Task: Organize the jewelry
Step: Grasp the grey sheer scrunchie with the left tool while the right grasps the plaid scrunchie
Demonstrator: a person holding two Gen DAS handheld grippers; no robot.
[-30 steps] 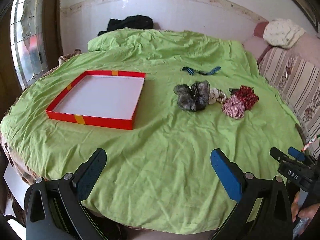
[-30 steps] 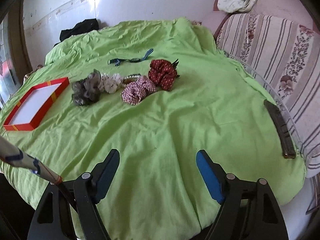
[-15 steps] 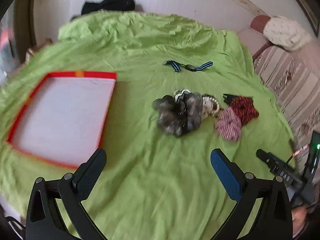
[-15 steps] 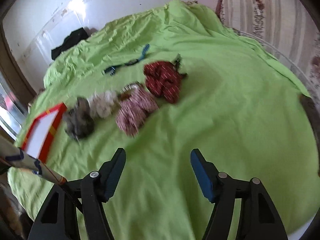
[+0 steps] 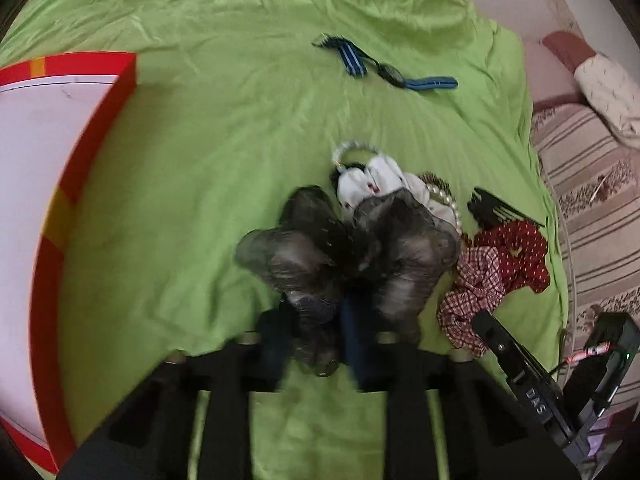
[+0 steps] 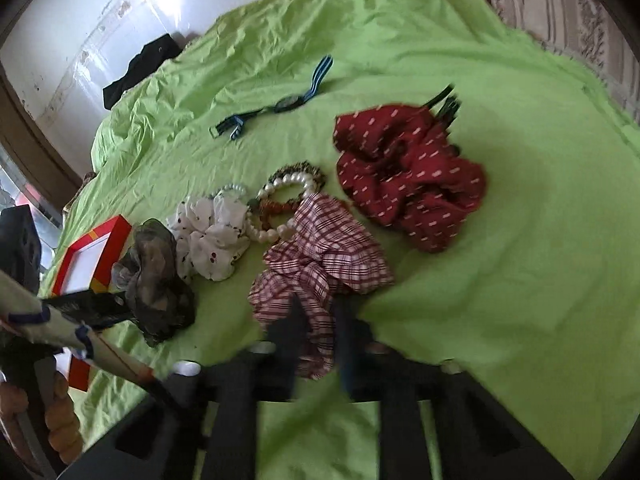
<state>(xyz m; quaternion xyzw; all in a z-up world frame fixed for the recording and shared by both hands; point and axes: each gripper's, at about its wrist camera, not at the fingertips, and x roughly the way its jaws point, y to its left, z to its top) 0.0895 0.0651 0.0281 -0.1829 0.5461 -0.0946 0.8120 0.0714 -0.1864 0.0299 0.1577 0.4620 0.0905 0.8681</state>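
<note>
Left wrist view: left gripper (image 5: 316,332) was low over the green sheet (image 5: 224,128), fingers pinched close on the near edge of the grey sheer scrunchie (image 5: 344,252); motion blur, but fabric sat between the two fingers. White printed scrunchie (image 5: 372,180) lay just behind the grey one, touching it, with a pearl bracelet (image 5: 446,200) beside it. Plaid scrunchie (image 5: 472,292) and red dotted scrunchie (image 5: 516,248) lay to the right, touching each other. Blue striped watch (image 5: 388,72) lay farther back, apart. Red tray (image 5: 48,216) with white floor sat at left, nothing seen in it.

Right wrist view: right gripper (image 6: 320,340) had its fingers narrowed around the near end of the plaid scrunchie (image 6: 320,264), cloth between them. Red dotted scrunchie (image 6: 404,176) sat behind right, pearl bracelet (image 6: 288,200) and white printed scrunchie (image 6: 212,236) behind left, grey sheer scrunchie (image 6: 156,276) at left near the red tray (image 6: 108,244).
</note>
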